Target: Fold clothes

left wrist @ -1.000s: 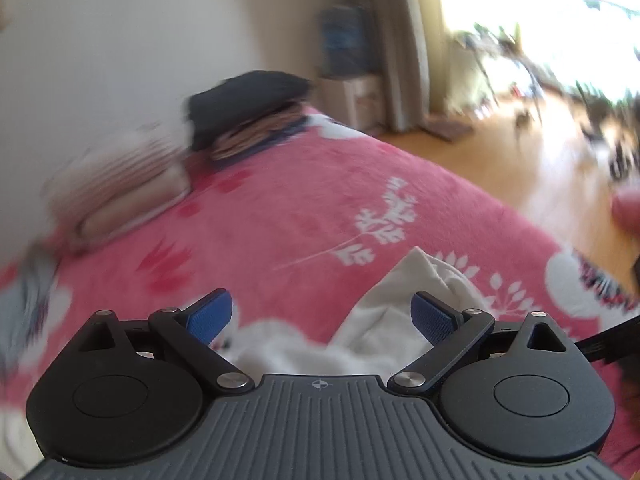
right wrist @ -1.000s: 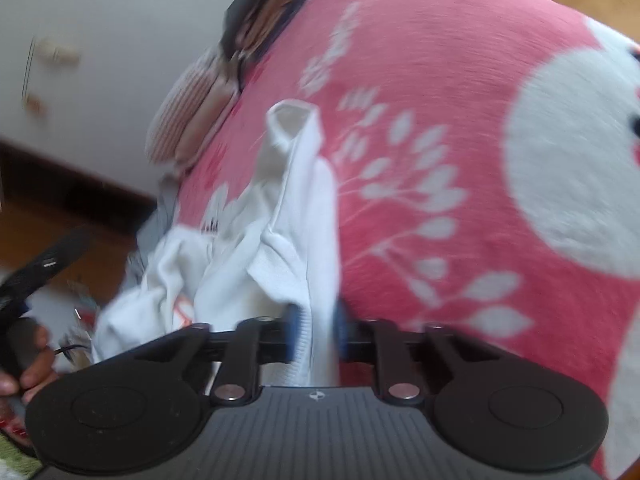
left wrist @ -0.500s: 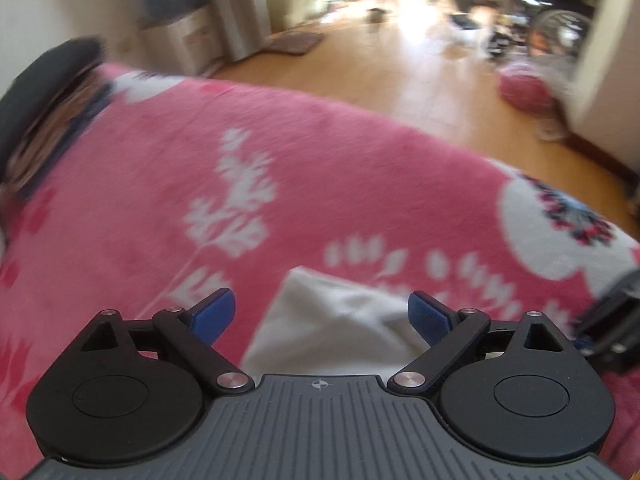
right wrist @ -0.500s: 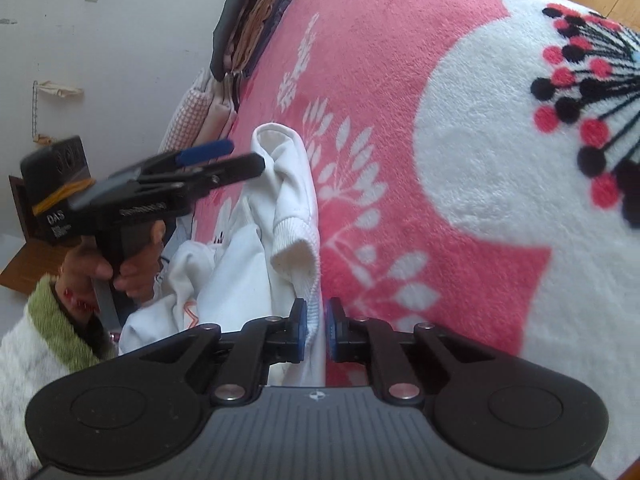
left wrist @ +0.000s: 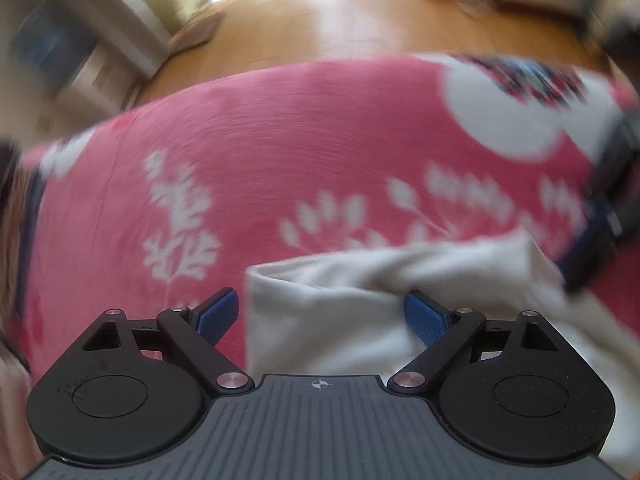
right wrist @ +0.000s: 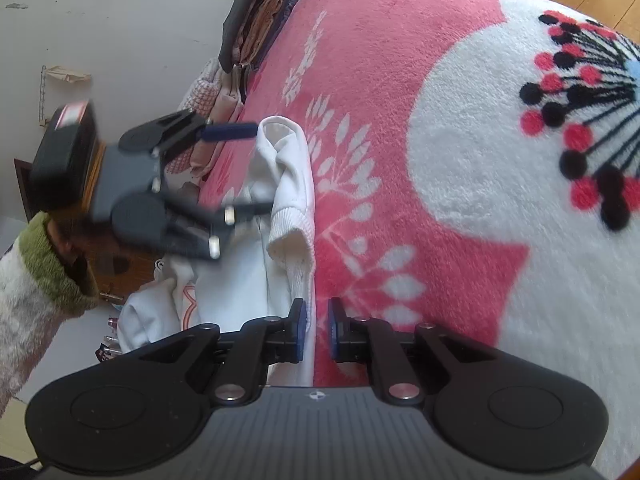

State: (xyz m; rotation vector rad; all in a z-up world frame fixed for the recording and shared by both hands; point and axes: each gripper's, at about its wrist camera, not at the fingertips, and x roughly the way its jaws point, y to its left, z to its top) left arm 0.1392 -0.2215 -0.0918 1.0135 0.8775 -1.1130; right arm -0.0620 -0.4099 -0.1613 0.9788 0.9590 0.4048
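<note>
Two hand-held grippers: my right hand-held gripper (right wrist: pixel 316 328) pinches the white garment's (right wrist: pixel 288 184) edge on the pink bed blanket (right wrist: pixel 400 120); my left hand-held gripper (left wrist: pixel 320 312) is spread wide over it.

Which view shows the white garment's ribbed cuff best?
The right wrist view: the white garment lies sharp on the pink blanket, ribbed cuff visible above the right gripper. The left wrist view shows only a blurred, plain stretch of it, no cuff.
</note>
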